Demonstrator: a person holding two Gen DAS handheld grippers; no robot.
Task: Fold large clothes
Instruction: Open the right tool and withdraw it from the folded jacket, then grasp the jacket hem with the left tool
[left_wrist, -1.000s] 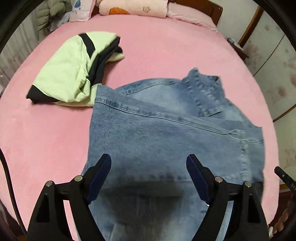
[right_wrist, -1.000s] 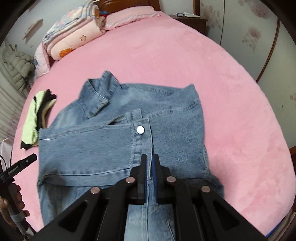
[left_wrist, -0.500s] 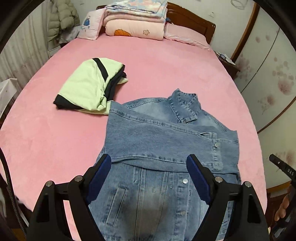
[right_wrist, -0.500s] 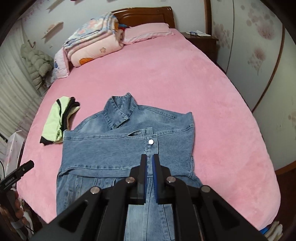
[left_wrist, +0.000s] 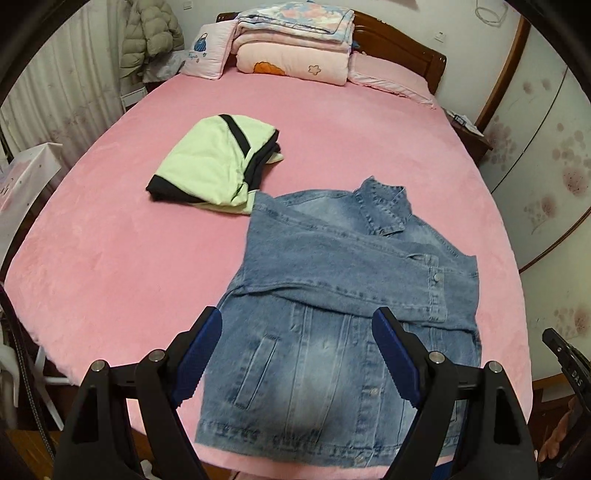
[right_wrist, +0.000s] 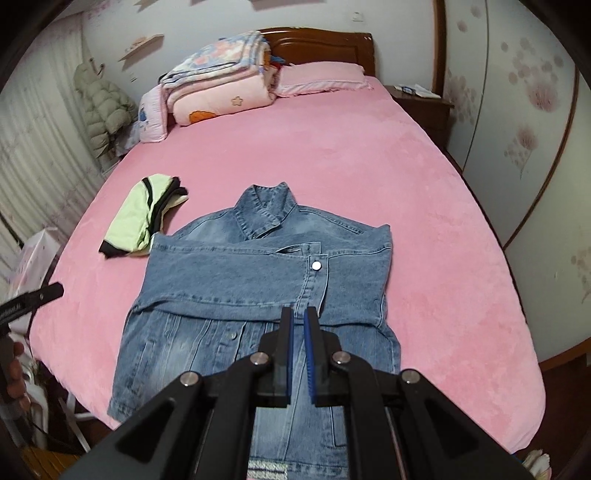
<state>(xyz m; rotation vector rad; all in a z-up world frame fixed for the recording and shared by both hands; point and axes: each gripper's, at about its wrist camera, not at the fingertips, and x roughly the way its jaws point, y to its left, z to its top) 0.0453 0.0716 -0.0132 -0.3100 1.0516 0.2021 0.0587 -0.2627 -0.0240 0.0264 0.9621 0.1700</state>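
Note:
A blue denim jacket (left_wrist: 343, 295) (right_wrist: 258, 280) lies front up on the pink bed (left_wrist: 110, 258) (right_wrist: 369, 166), near its foot edge. One sleeve is folded across the chest, its cuff button facing up. My left gripper (left_wrist: 297, 325) hangs above the jacket's lower half, open, nothing between its blue pads. My right gripper (right_wrist: 298, 321) hovers above the jacket's button placket, shut and empty, clear of the cloth.
A folded light-green and black garment (left_wrist: 218, 162) (right_wrist: 144, 218) lies left of the jacket's shoulder. Folded quilts (left_wrist: 295, 48) and pillows sit by the wooden headboard. A nightstand (right_wrist: 421, 99) and wardrobe doors stand on the right, curtains and a hanging coat on the left.
Both grippers have risen and drawn back from the jacket, so the whole bed and headboard come into view. The jacket lies still with its sleeve folded over.

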